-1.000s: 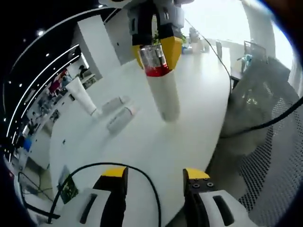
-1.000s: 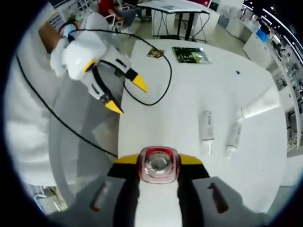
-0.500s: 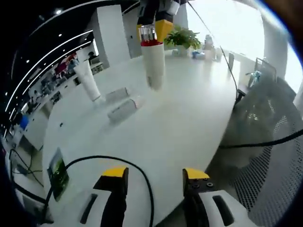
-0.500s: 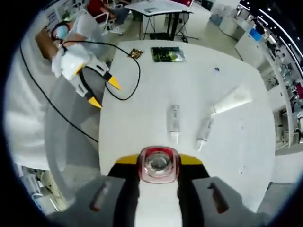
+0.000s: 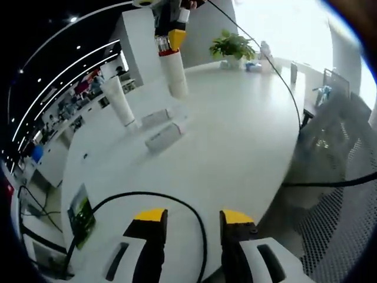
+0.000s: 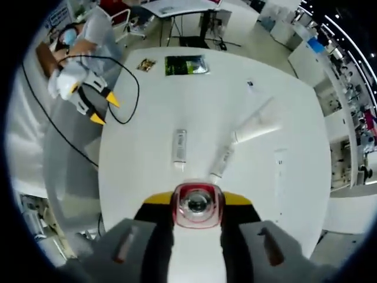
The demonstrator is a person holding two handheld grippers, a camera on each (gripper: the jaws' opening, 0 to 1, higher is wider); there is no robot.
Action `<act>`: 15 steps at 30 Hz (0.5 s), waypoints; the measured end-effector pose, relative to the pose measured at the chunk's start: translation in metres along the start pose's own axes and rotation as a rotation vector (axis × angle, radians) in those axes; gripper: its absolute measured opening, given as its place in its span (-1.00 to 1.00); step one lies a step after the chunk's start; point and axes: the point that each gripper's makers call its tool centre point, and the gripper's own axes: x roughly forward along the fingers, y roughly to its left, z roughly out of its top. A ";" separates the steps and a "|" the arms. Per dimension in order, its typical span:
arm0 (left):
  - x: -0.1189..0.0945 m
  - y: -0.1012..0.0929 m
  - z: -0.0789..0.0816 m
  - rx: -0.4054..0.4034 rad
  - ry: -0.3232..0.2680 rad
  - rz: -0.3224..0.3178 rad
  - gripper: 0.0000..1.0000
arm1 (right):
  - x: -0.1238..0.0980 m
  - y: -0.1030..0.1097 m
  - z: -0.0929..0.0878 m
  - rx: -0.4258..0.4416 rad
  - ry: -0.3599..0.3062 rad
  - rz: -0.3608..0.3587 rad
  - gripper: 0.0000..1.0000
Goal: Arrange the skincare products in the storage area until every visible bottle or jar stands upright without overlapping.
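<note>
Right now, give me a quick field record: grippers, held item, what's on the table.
right gripper: shut on red-capped white bottle, held above the table
left gripper: open, holding nothing, over the near table edge
table: white
lying flat: two small tubes, side by side, apart
large white tube: standing on its cap
other items: green leaflet, black cable

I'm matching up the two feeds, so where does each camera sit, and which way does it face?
Left gripper view: rides the left claw, low at the table edge, looking across it at the right claw holding a white bottle.
Right gripper view: rides the right claw, looking down over the bottle's red-ringed top.
Shared: both claws, bottle, three white tubes.
</note>
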 end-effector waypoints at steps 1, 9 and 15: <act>0.000 0.000 0.000 -0.001 0.001 0.002 -0.28 | -0.002 -0.006 0.002 -0.008 -0.001 -0.006 -0.43; -0.002 0.002 -0.001 0.014 -0.001 0.015 -0.31 | -0.008 -0.040 0.011 -0.046 0.026 -0.027 -0.43; -0.002 0.004 -0.004 -0.002 0.009 0.023 -0.30 | 0.000 -0.063 0.015 -0.063 0.045 -0.028 -0.43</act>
